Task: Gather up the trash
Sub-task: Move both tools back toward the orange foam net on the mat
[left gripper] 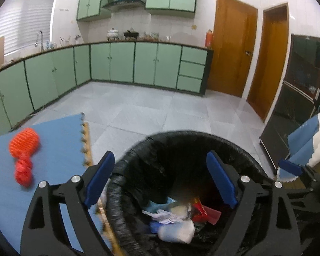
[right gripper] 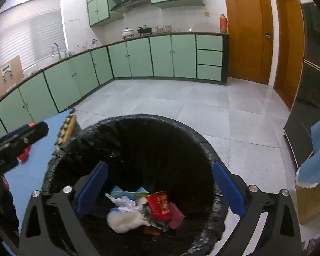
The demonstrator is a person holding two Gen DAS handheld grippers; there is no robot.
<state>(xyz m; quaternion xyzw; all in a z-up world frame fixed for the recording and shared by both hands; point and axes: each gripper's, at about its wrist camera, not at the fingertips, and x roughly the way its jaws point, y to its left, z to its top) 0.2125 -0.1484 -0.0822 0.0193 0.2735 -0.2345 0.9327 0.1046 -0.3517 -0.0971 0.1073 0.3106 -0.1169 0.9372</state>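
Both claws, left gripper and right gripper, hang wide open and empty above the bin; collected trash lies below them. Orange netting, left of the left gripper, likely remains.

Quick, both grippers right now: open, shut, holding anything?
Left gripper: open, empty, over the trash bin.
Right gripper: open, empty, over the same bin.

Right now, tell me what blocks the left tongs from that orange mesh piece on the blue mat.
Nothing visible: the orange mesh piece lies alone on the blue mat, left of the open left tongs over the bin.
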